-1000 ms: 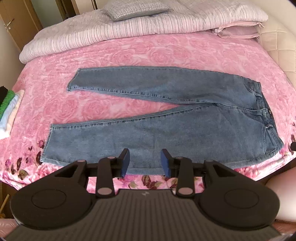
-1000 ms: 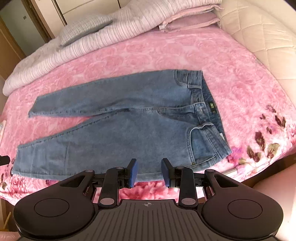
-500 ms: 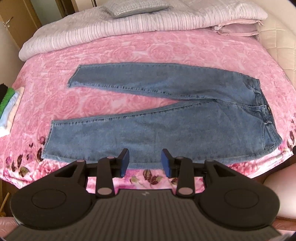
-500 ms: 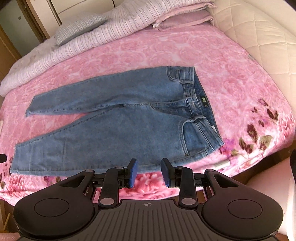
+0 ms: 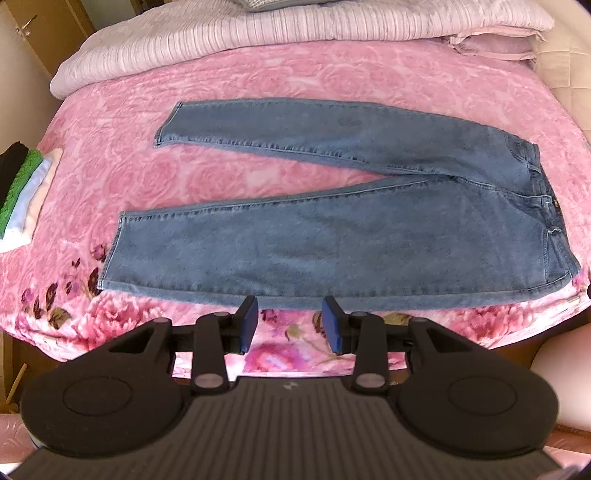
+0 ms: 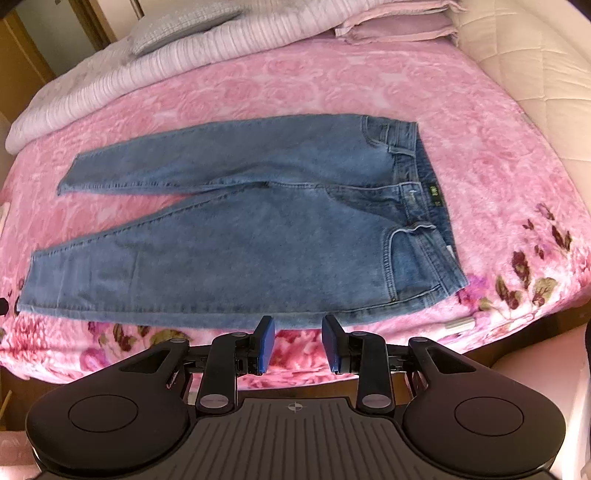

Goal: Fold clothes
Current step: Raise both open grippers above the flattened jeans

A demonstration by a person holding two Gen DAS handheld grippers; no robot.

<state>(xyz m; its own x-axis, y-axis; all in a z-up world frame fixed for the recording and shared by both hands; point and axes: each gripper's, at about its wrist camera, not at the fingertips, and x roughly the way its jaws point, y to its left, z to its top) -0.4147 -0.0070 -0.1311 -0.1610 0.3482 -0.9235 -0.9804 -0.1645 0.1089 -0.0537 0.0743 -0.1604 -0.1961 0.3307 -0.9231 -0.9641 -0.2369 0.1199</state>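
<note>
A pair of blue jeans (image 5: 332, 236) lies flat on the pink rose bedspread (image 5: 258, 85), legs spread in a V toward the left, waistband at the right. In the right wrist view the jeans (image 6: 240, 243) show the waistband (image 6: 428, 192) with a small label. My left gripper (image 5: 290, 323) is open, held back from the bed just short of the near leg's lower edge. My right gripper (image 6: 297, 343) is open too, hovering in front of the near leg's edge below the hip. Nothing is between either pair of fingers.
A small stack of folded clothes (image 5: 22, 188) sits at the bed's left edge. A striped duvet (image 5: 258, 33) and folded pink pillowcases (image 5: 495, 48) lie along the back. A cream quilted headboard (image 6: 528, 74) stands at the right. The bed's front edge drops off below the grippers.
Both grippers have pulled back and risen a little, so the jeans sit higher and smaller in each view. Both stayed open; the jeans have not moved.
</note>
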